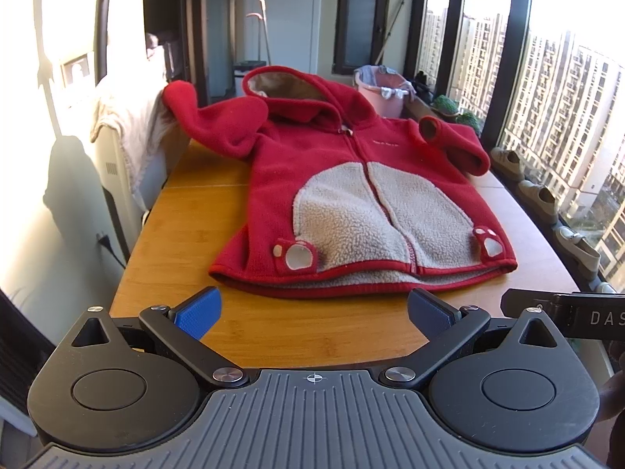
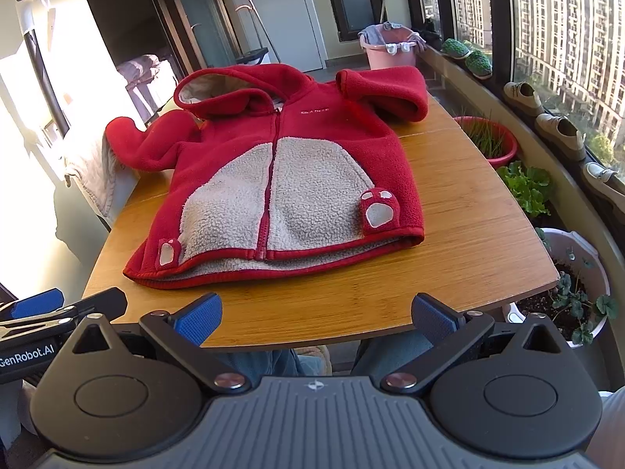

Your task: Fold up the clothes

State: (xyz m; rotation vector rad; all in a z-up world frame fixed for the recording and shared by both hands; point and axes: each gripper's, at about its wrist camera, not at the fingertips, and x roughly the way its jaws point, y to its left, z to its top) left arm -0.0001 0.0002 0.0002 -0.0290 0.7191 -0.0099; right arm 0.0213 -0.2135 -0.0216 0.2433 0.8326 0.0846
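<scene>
Red fleece jacket [image 1: 363, 191] lies flat on the wooden surface [image 2: 468, 234] ahead of us, hem nearest, zipper running away; left gripper [image 1: 314, 312] and right gripper [image 2: 316, 318] hover empty, jaws spread.

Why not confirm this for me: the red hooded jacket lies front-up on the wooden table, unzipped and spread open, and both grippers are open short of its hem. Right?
One thing is wrong: the jacket is zipped shut, as the right wrist view shows. It does lie front-up on the table, with the left gripper and right gripper open short of its hem.
</scene>
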